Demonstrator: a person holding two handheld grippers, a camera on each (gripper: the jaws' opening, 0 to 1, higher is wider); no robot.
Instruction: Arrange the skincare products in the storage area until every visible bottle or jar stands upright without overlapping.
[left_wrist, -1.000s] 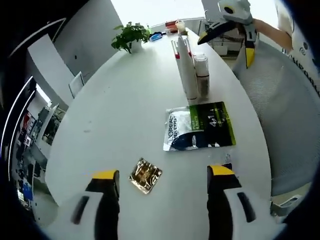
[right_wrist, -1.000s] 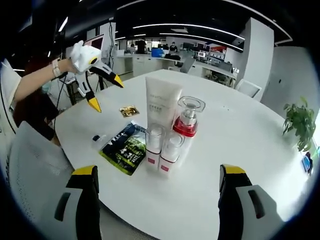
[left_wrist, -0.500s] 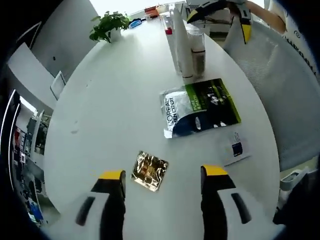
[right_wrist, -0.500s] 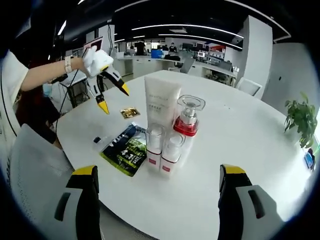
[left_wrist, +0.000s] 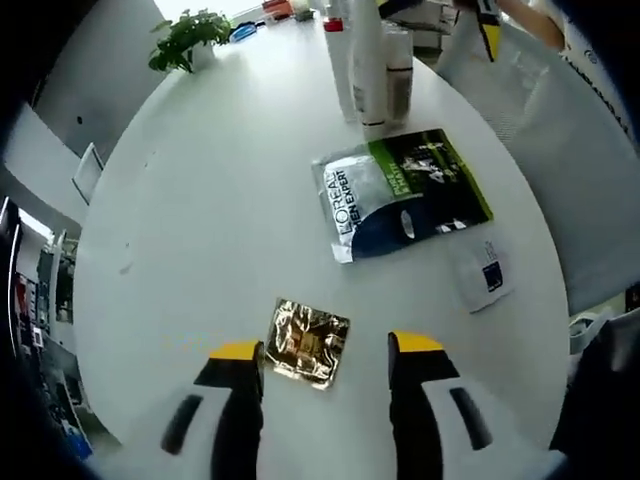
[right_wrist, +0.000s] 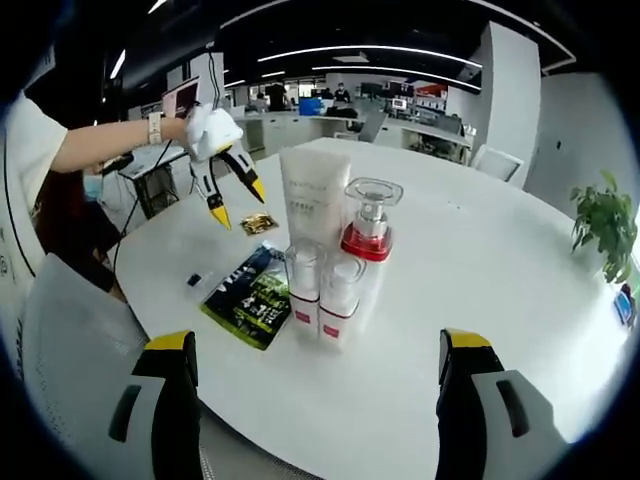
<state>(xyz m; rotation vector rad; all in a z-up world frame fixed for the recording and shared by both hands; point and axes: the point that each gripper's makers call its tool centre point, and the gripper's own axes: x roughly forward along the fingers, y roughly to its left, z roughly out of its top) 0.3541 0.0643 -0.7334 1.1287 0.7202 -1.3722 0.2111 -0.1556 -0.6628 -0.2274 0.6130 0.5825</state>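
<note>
Your counter (left_wrist: 200, 200) is wide, white and mostly bare, so space is no problem. The standing work looks largely done: in the right gripper view the tube (right_wrist: 314, 205) stands upright at the centre, the pump bottle (right_wrist: 366, 240) with its red collar is just beside it at 3 o'clock, and two small clear-capped bottles (right_wrist: 322, 295) stand in front at 6 o'clock. All four are packed tight, touching or nearly so; I cannot tell whether any lean on each other. In the left gripper view the same cluster (left_wrist: 368, 60) sits at 12 o'clock.

What I judge is left are the flat pieces. The green sachet (left_wrist: 405, 192) lies face up at about 1 o'clock from your left gripper (left_wrist: 325, 350), near the foot of the cluster. A small white sample card (left_wrist: 485, 278) lies near the counter edge at 3 o'clock. The gold foil packet (left_wrist: 308, 342) lies flat right between the left fingers (left_wrist: 238, 355), which are apart and not yet on it.

Your right gripper (right_wrist: 315, 345) hangs near the counter's edge, fingers wide apart and holding nothing, with the cluster straight ahead.

Nothing blocks the foil packet. It is thin and flat on a smooth top, so pinching it may be fiddly. A potted plant (left_wrist: 185, 32) stands at 11 o'clock far across the counter, well clear. A chair (right_wrist: 70, 330) sits at 8 o'clock in the right gripper view.
</note>
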